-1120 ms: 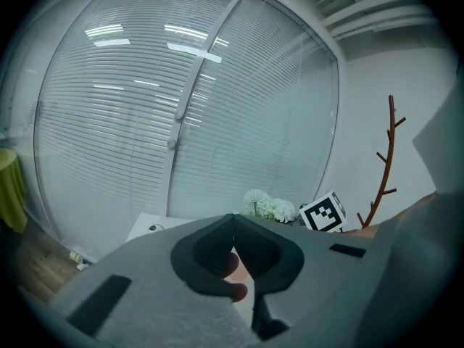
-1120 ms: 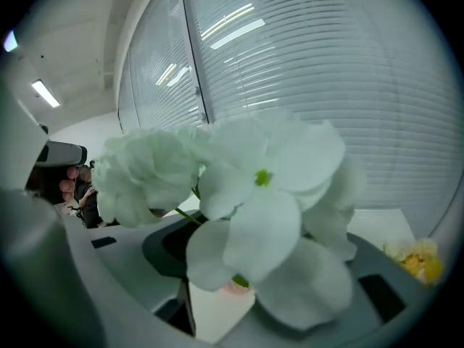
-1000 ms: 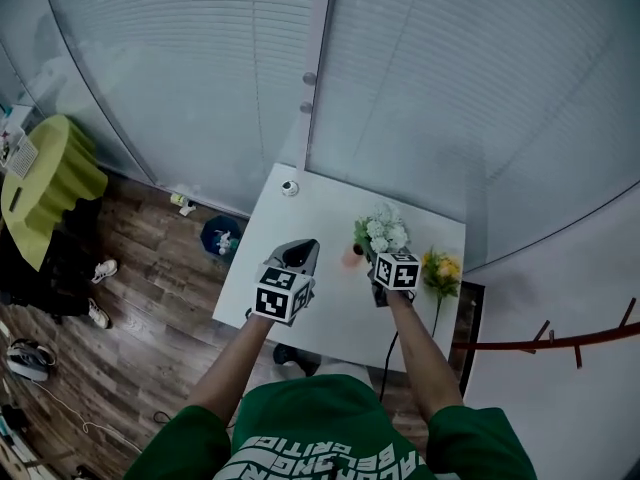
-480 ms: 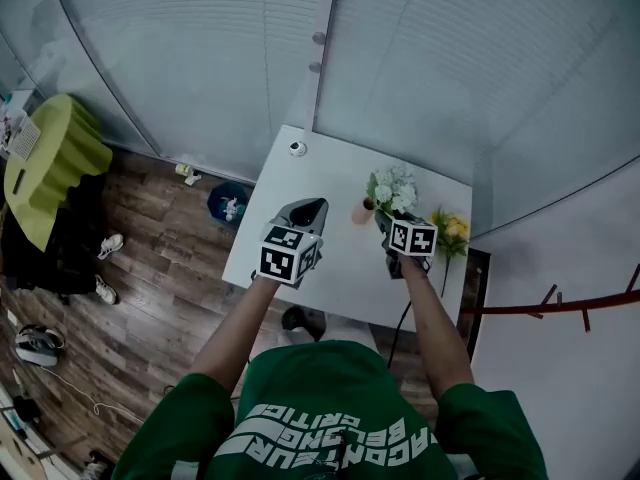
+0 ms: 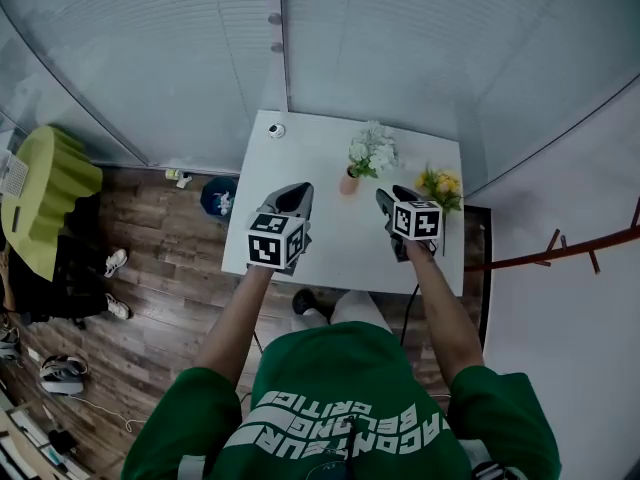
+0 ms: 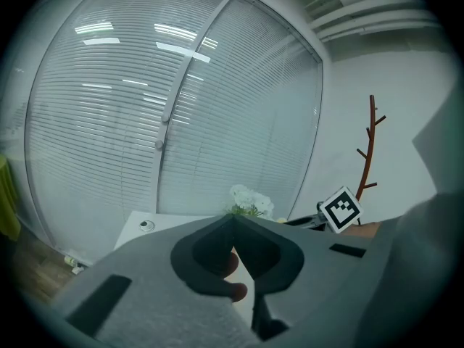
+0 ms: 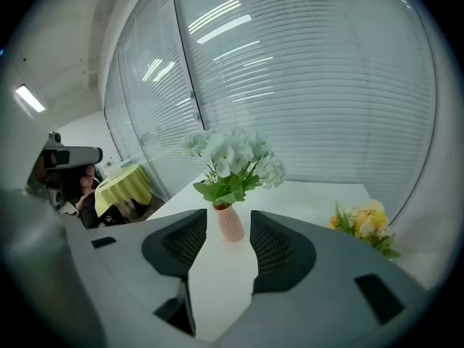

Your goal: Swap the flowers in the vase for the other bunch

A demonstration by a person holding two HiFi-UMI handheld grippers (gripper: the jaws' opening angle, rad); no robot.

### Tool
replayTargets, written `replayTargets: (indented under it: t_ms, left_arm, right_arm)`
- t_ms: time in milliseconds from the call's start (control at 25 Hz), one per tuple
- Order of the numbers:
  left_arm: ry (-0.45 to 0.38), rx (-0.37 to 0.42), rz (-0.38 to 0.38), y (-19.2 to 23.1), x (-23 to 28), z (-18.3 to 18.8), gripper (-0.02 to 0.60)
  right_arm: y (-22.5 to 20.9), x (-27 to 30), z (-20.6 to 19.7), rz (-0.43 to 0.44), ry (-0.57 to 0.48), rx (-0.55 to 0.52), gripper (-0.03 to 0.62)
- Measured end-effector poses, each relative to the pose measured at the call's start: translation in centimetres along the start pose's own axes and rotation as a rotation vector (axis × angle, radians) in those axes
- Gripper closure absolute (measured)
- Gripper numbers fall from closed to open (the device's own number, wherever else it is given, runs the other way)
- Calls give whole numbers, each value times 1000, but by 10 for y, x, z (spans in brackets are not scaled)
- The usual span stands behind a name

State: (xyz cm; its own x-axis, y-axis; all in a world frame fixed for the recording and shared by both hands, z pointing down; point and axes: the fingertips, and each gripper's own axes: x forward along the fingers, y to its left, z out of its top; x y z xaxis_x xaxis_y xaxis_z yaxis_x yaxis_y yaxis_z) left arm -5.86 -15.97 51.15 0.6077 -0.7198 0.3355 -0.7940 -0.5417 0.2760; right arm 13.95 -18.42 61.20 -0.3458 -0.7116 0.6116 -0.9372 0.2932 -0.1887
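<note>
A slim pink vase (image 5: 349, 181) with a bunch of white flowers (image 5: 372, 150) stands upright on the white table (image 5: 310, 158). A yellow bunch (image 5: 441, 184) lies flat near the table's right edge. My right gripper (image 5: 385, 199) hovers open between the two bunches with nothing in its jaws. In the right gripper view the vase (image 7: 230, 223) and white flowers (image 7: 232, 158) stand ahead of the right gripper (image 7: 226, 227), and the yellow bunch (image 7: 366, 223) lies to the right. My left gripper (image 5: 293, 194) hangs over the table's left half, tips together and holding nothing. Past the left gripper (image 6: 233, 222) the white flowers (image 6: 250, 201) show.
A small round object (image 5: 275, 130) sits at the table's far left corner. A glass wall with blinds (image 5: 380, 38) rises behind the table. On the floor to the left are a blue bin (image 5: 218, 196) and a table under a yellow-green cloth (image 5: 45, 198). A red-brown coat rack (image 5: 580, 248) stands at the right.
The head view has shifted. Both grippers have drawn back from the vase toward the table's near edge, the right one more and now level with the yellow bunch. Jaws are unchanged.
</note>
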Motion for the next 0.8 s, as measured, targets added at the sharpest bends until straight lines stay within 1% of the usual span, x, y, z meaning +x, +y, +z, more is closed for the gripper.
replayTargets:
  t_ms: [120, 200, 280, 360, 480, 600, 800]
  left_arm:
    - [5, 13, 2, -13, -5, -1, 572]
    - [11, 15, 8, -20, -6, -4, 572]
    - [16, 17, 18, -28, -8, -6, 572]
    - [17, 15, 31, -39, -14, -7, 572]
    - [19, 13, 43, -61, -23, -11, 572]
    - [23, 7, 53, -82, -32, -18, 572]
    - [29, 11, 67, -115, -47, -31, 572]
  right_arm:
    - [-6, -32, 1, 4, -26, -11, 412]
    - [-13, -52, 2, -6, -55, -19, 457]
    - [-20, -75, 5, -22, -89, -44, 532]
    - [-23, -100, 7, -22, -120, -79, 558]
    - [-19, -138, 2, 11, -156, -118, 577]
    - [-12, -167, -8, 40, -177, -134, 580]
    - [-14, -206, -29, 63, -195, -125, 580]
